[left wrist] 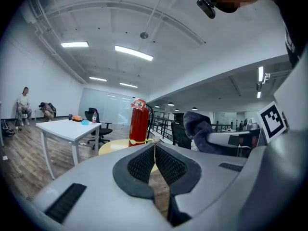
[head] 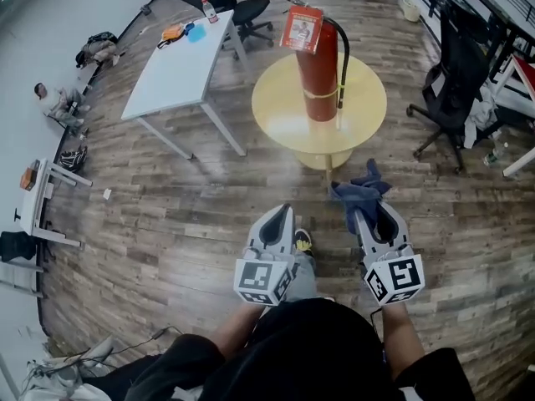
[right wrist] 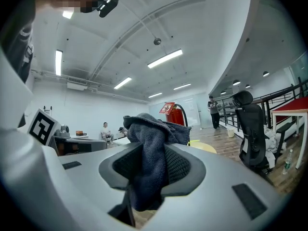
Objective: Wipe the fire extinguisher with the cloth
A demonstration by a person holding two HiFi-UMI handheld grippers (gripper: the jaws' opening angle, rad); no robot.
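Observation:
A red fire extinguisher [head: 318, 65] with a black hose and a red-and-white tag stands upright on a round yellow table [head: 276, 111]. It also shows ahead in the left gripper view [left wrist: 138, 122] and, partly hidden by the cloth, in the right gripper view [right wrist: 179, 116]. My right gripper [head: 358, 205] is shut on a dark blue cloth [head: 361, 189], which bunches out past the jaws [right wrist: 150, 150]. My left gripper [head: 287, 210] is shut with nothing between its jaws [left wrist: 154, 146]. Both grippers hang over the wooden floor, short of the round table.
A white rectangular table [head: 180, 67] with small items stands left of the round one. Black office chairs stand behind it [head: 238, 2] and at the right [head: 456, 78]. A railing runs along the far right. People sit by the left wall [head: 58, 103].

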